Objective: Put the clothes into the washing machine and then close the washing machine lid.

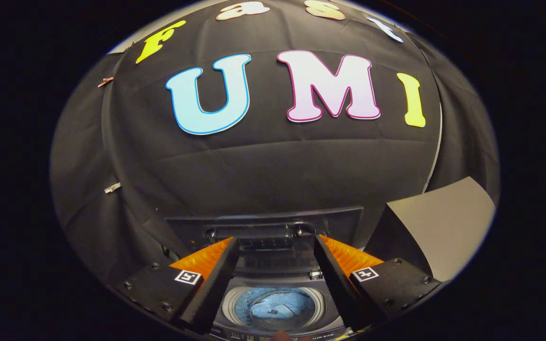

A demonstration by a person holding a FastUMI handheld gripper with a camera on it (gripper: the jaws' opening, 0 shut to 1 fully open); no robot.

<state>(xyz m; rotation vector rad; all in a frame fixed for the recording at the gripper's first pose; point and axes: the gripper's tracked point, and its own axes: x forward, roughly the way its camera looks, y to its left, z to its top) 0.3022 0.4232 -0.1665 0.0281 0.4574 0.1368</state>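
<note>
Gripper (275,279) hangs above the washer (273,327), its two fingers (211,284) spread wide apart with nothing held between them. Between and below the fingers the drum shows, with bluish clothes (277,305) lying inside it. The lid (263,227) stands raised, upright behind the drum opening, just beyond the fingertips; a grey panel (443,227) sits off to the right, near the right finger.

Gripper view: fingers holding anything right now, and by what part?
Nothing is held. The gripper is open, its fingers spread with an empty gap above the washing machine, whose lid stands open; the clothes lie in the drum.
</note>
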